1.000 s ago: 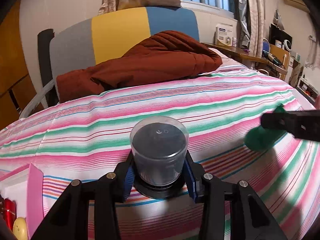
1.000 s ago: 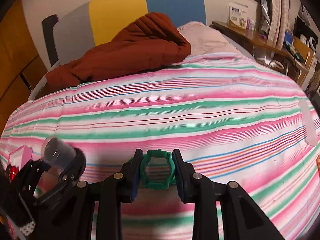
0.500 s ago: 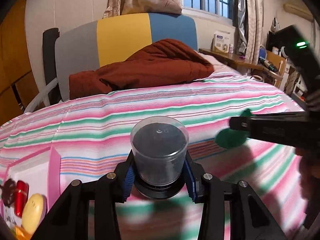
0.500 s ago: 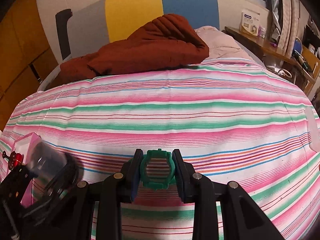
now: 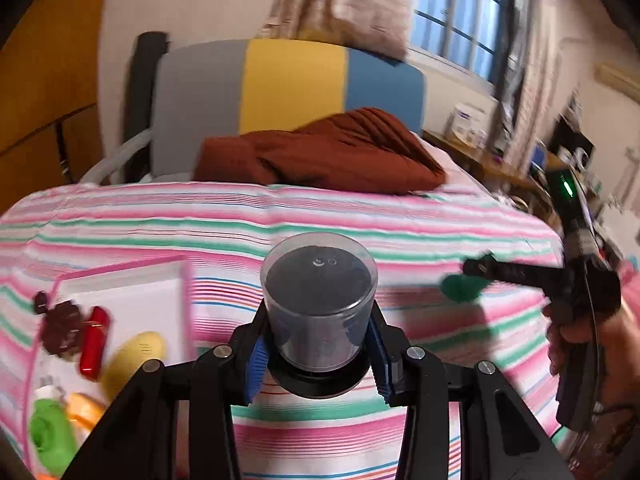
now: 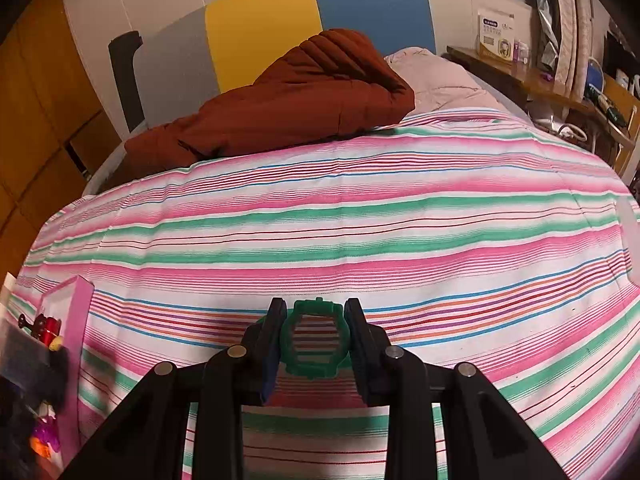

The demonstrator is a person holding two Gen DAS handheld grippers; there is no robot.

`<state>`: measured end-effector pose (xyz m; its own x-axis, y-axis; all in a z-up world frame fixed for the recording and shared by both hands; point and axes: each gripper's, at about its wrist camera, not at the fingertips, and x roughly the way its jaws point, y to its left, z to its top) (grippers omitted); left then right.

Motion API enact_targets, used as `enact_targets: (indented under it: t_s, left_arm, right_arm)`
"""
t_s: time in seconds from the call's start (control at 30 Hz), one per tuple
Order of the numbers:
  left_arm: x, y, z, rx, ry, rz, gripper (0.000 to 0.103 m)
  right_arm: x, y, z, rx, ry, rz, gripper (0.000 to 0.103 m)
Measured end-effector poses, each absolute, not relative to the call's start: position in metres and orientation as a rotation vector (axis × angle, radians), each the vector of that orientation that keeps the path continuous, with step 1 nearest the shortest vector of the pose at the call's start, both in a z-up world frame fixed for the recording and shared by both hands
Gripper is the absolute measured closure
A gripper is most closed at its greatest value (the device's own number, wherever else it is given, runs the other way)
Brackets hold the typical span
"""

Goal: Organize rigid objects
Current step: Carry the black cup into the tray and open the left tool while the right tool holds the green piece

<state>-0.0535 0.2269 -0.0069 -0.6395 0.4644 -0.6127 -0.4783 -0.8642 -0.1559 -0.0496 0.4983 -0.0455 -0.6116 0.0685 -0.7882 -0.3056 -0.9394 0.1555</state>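
Note:
My left gripper (image 5: 318, 344) is shut on a clear round disc case with a black base (image 5: 319, 300), held above the striped bed. My right gripper (image 6: 316, 336) is shut on a green plastic ring-shaped frame (image 6: 316, 338); it also shows at the right of the left wrist view (image 5: 476, 270) with the green piece (image 5: 460, 288). A pink-rimmed white box (image 5: 132, 292) lies at the left of the bed and holds a red item (image 5: 93, 342), a yellow item (image 5: 132, 356), a green item (image 5: 52, 436) and others. The box edge also shows in the right wrist view (image 6: 74, 320).
A striped sheet (image 6: 360, 220) covers the bed. A brown quilted jacket (image 6: 300, 104) lies at the head, against a grey, yellow and blue headboard (image 6: 260, 28). A cluttered desk (image 6: 560, 80) stands to the right.
The left gripper has swung left and tilted down with the disc case, so more of the pink box and its contents shows. The right gripper has drifted left, still holding the green frame.

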Motion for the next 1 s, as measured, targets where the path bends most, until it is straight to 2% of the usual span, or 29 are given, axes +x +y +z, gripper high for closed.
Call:
enact_targets:
  t_s: [0.3, 0.53, 0.73, 0.8, 0.9, 1.0]
  left_arm:
    - [-0.113, 0.155, -0.003, -1.006, -0.112, 2.587, 0.059]
    - [-0.16, 0.134, -0.024, -1.162, -0.104, 2.584, 0.059]
    - [-0.178, 0.143, -0.042, -1.225, -0.011, 2.572, 0.059]
    - [-0.181, 0.146, -0.045, -1.229, 0.015, 2.571, 0.055]
    - [-0.181, 0.147, -0.048, -1.237, 0.011, 2.554, 0.04]
    - [-0.176, 0.143, -0.048, -1.248, -0.029, 2.544, 0.038]
  right_arm:
    - [-0.049, 0.495, -0.045, -1.25, 0.374, 2.612, 0.074]
    - [-0.05, 0.496, -0.044, -1.244, 0.38, 2.621, 0.074]
    - [-0.051, 0.497, -0.044, -1.245, 0.386, 2.63, 0.074]
    - [-0.051, 0.497, -0.044, -1.242, 0.39, 2.627, 0.074]
    - [-0.051, 0.499, -0.045, -1.242, 0.4, 2.621, 0.074]
    - [-0.052, 0.5, -0.045, -1.242, 0.407, 2.618, 0.074]
